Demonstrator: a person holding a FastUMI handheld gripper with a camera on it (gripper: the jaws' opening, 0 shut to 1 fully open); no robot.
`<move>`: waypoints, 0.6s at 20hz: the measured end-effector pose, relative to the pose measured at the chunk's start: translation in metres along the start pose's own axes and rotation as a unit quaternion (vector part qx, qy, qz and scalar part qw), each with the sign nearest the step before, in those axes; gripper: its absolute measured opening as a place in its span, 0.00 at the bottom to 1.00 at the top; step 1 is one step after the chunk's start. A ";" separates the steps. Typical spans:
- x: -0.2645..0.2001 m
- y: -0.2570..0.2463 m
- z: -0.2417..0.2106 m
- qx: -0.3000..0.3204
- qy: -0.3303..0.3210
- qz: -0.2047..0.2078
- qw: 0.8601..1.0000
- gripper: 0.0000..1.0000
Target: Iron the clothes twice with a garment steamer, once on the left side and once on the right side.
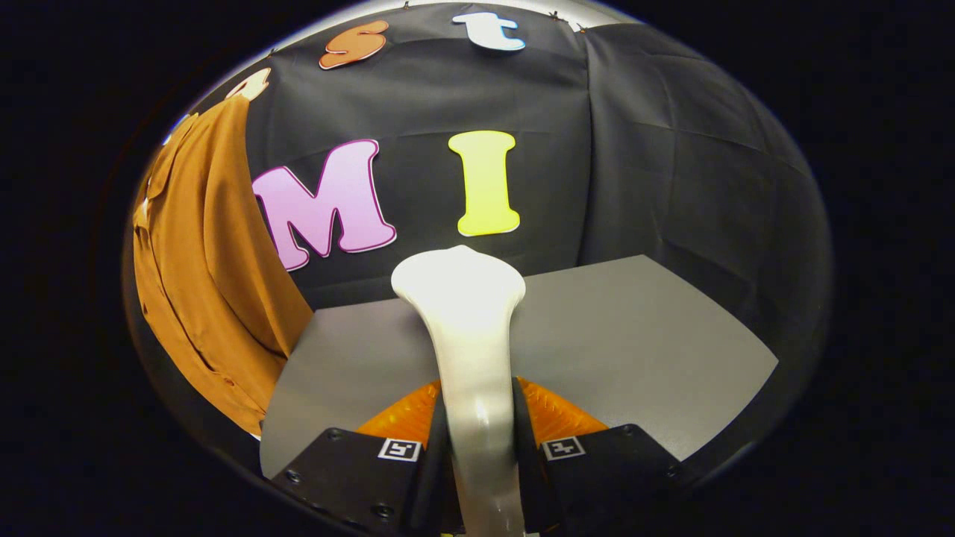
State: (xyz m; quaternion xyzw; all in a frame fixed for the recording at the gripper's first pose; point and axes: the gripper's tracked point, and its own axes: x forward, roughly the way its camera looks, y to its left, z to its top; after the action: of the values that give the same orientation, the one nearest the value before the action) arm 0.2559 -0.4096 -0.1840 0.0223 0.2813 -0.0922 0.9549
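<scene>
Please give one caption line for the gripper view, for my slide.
Gripper shut on white garment steamer above grey table; brown garment hangs beyond, to the left.

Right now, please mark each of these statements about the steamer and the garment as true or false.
1. The fingers are shut on the white steamer. True.
2. The brown garment lies flat on the grey table. False: it hangs beside the table, against the black cloth wall.
3. The steamer's head touches the garment. False: they are apart.
4. The steamer's wide head points ahead, beyond the fingers. True.
</scene>
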 end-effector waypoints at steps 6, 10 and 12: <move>-0.061 0.008 0.029 0.003 -0.066 -0.017 0.998 0.44; -0.098 0.031 0.039 0.001 -0.102 -0.030 0.994 0.43; -0.113 0.050 0.043 0.003 -0.117 -0.037 0.992 0.44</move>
State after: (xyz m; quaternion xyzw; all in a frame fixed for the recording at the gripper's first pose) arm 0.1952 -0.3457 -0.0875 0.0036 0.1683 -0.1300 0.9771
